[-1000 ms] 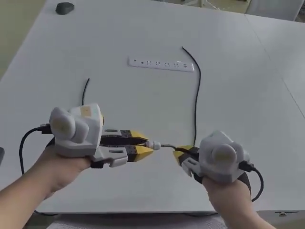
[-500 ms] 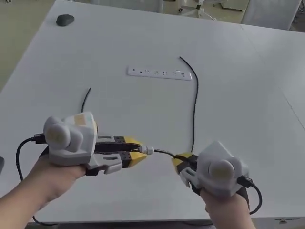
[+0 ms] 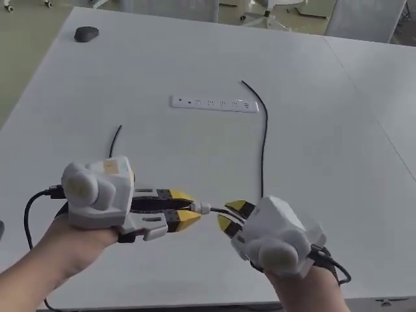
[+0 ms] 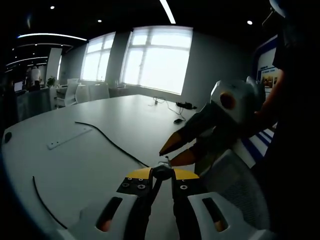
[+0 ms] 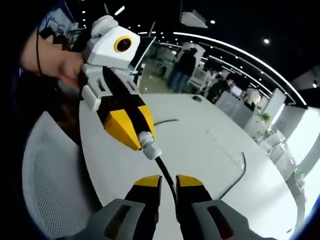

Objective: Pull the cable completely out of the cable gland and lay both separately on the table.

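Left gripper [image 3: 193,208] clamped on gland [image 3: 201,208], right gripper [image 3: 231,216] just beside gland, jaws apart around cable [image 3: 264,149], cable trailing from gland across table [image 3: 325,130]

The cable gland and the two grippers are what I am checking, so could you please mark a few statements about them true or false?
1. The left gripper is shut on the cable gland. True.
2. The cable is fully out of the gland. False: one end runs into the gland, as the right gripper view shows.
3. The right gripper is clamped on the cable. False: its jaws stand open, with the cable passing between them.
4. A power strip lies on the table, farther from the person than both grippers. True.
5. The gland lies on the table by itself. False: it is held in the left gripper.
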`<state>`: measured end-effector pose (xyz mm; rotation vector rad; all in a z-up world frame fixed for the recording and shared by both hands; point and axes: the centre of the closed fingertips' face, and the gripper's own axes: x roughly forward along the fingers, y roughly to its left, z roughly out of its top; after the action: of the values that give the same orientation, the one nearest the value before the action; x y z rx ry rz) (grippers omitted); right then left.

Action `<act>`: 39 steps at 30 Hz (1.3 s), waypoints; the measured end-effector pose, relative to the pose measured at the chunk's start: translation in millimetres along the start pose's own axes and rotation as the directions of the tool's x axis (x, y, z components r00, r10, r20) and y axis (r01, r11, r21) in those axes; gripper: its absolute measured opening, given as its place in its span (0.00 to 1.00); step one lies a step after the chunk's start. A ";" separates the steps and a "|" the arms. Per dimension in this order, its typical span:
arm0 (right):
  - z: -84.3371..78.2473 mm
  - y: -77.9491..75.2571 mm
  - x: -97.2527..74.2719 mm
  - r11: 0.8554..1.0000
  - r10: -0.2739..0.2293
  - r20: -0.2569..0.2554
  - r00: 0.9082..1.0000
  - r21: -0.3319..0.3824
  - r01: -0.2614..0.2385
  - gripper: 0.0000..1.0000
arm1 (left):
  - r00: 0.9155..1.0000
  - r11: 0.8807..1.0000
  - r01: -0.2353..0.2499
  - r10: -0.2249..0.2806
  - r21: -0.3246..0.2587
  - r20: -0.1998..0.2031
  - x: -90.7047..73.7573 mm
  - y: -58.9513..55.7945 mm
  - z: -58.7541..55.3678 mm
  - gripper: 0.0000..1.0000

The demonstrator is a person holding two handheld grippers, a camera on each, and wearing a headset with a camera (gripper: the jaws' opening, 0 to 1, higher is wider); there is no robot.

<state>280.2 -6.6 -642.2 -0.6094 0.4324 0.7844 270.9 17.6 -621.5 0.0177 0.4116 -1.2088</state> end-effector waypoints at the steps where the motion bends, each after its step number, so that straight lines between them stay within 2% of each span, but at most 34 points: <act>1: 4.8 -0.8 -0.6 0.999 -0.001 0.006 1.000 -0.049 0.002 0.05 | 1.000 1.000 0.001 -0.001 0.000 -0.001 0.4 -0.1 0.0 0.15; 10: 9.5 2.8 -0.4 0.991 0.012 0.020 1.000 -0.131 -0.010 0.04 | 1.000 1.000 -0.014 0.014 -0.006 -0.010 4.1 2.7 -1.5 0.15; 17: 8.5 1.9 0.2 0.989 0.010 0.019 1.000 -0.148 -0.007 0.02 | 1.000 1.000 -0.010 0.010 -0.004 -0.008 7.7 1.2 0.5 0.15; 28: 5.1 -4.1 -1.4 0.993 0.025 0.033 0.999 -0.120 -0.020 0.00 | 1.000 1.000 -0.007 0.008 -0.005 0.007 10.4 -0.9 4.1 0.14; 39: 1.3 -4.1 -0.6 0.996 0.038 0.038 0.999 -0.087 -0.034 0.00 | 1.000 1.000 -0.013 0.013 0.005 -0.003 13.9 -0.3 2.6 0.14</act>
<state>283.1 -8.4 -639.5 -0.6675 0.3757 0.8514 275.5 4.4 -623.4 0.0268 0.4100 -1.1968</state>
